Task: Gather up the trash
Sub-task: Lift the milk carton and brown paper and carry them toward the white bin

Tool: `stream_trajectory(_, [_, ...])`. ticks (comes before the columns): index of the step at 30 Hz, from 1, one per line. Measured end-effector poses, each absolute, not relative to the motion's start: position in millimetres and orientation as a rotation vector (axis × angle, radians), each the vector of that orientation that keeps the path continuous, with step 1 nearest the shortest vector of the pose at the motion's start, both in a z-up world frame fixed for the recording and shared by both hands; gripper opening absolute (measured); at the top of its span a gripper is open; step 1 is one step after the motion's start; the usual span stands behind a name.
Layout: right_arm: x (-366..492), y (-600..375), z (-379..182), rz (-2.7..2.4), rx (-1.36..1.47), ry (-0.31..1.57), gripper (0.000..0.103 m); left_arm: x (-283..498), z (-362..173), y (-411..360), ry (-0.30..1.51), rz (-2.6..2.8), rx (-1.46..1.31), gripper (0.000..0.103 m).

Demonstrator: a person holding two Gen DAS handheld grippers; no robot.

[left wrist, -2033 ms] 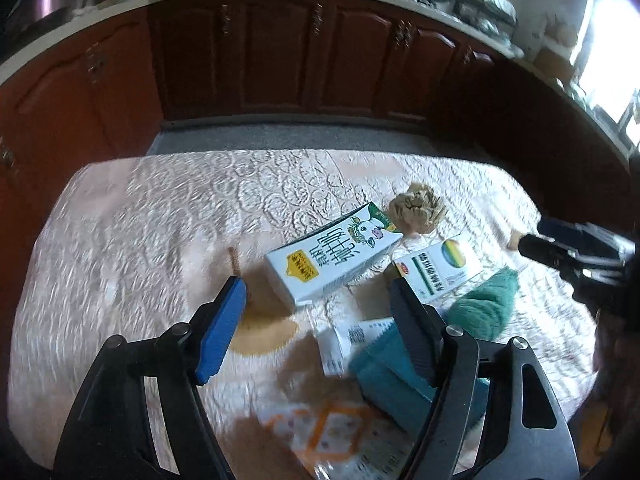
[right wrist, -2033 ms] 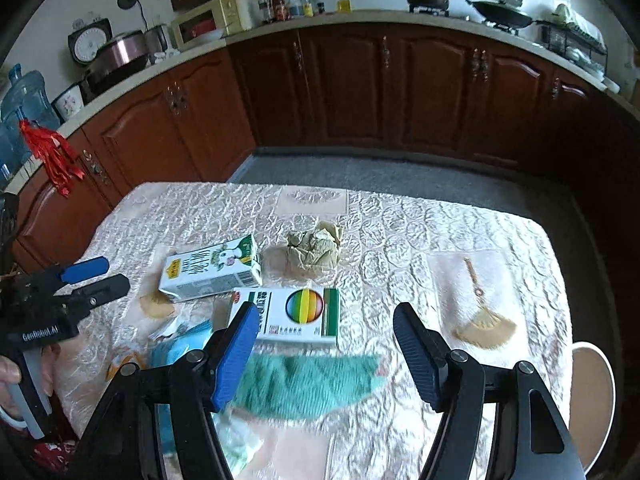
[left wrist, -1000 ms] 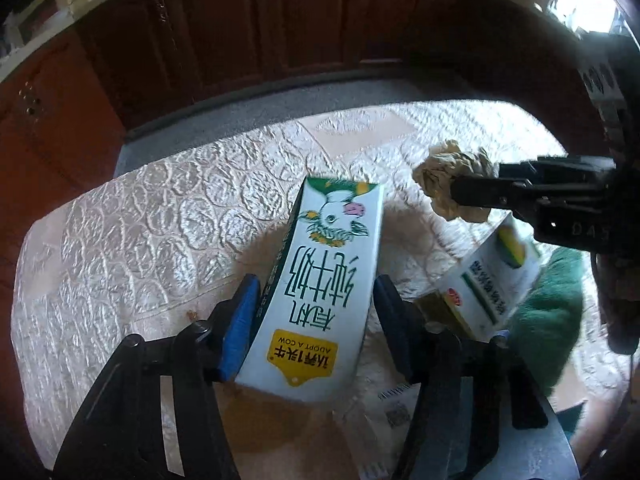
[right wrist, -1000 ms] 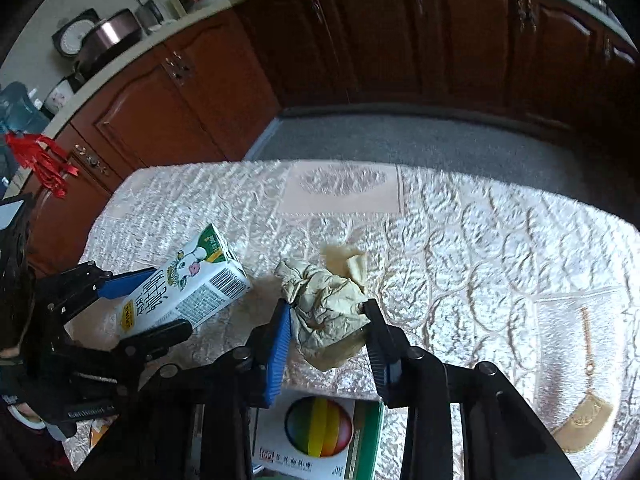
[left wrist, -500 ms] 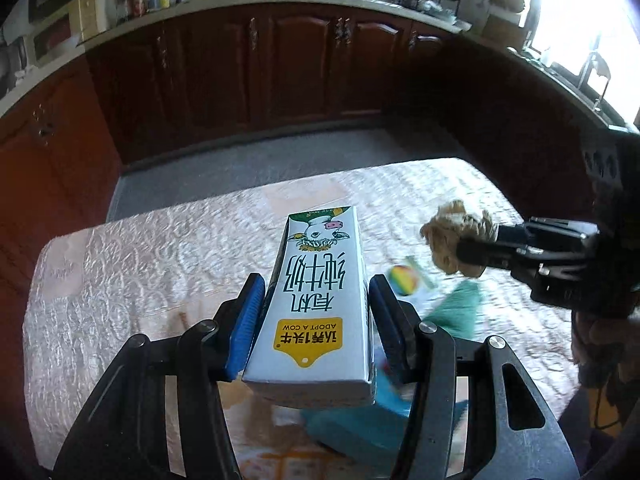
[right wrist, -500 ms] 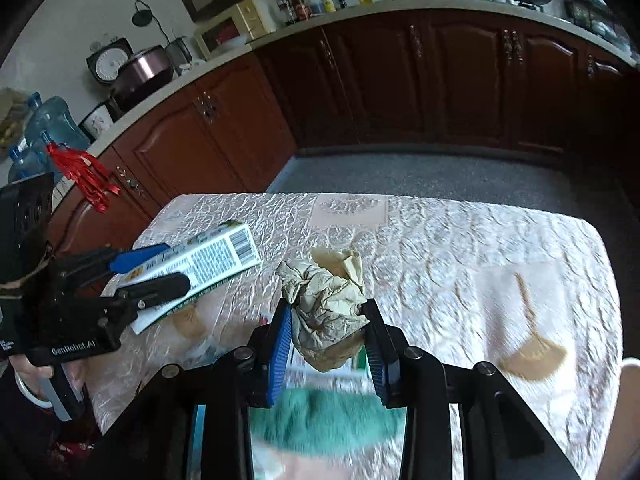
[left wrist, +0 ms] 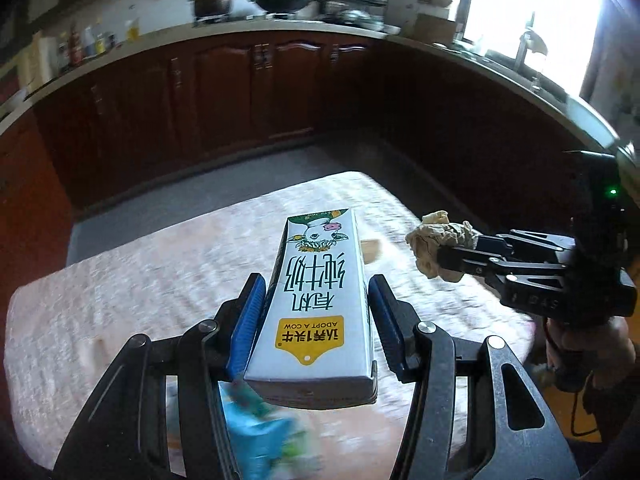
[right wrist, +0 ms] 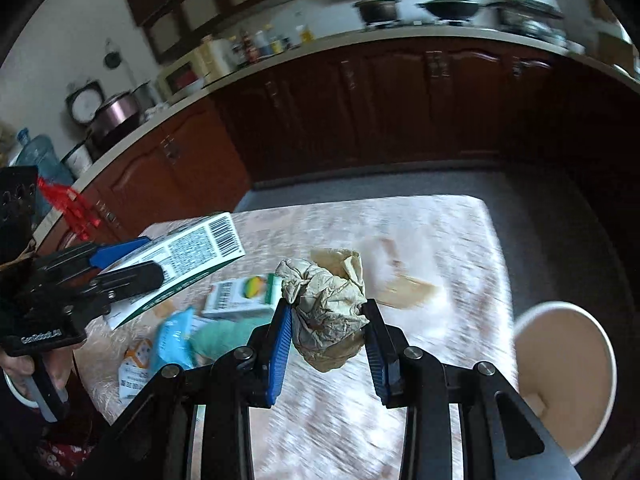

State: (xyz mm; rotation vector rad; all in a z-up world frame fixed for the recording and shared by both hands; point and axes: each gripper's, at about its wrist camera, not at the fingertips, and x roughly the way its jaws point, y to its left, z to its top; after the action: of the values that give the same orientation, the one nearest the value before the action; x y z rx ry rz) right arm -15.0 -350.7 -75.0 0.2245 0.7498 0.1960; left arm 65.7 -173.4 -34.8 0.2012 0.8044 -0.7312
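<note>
left hand-held gripper [left wrist: 316,312] around "adopt a cow" carton [left wrist: 316,300]

Left wrist view: taken from just behind the left tool [left wrist: 316,308], aimed forward and downward along its fingers across the desk [left wrist: 132,280] toward the dark cabinets [left wrist: 240,92]; the right tool [left wrist: 448,258] is caught at its right edge. Right wrist view: taken likewise from behind the right tool [right wrist: 326,334], with the left tool [right wrist: 124,264] at its left edge. Desk, cabinets and stove counter [right wrist: 400,34] are shared by both views, each seen close and from above.
</note>
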Motion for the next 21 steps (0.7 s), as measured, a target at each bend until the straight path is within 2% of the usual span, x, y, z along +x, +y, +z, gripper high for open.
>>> stream_trajectory(8, [-65,-440,-83,0.005,0.313,0.734,0.033,34,-35,-256,0.81,-0.863,0.23,0.051])
stream_trajectory(21, [-98,-536,-136,-0.214,0.456,0.831,0.033,10,-86,-380,0.926,-0.993,0.265,0.051])
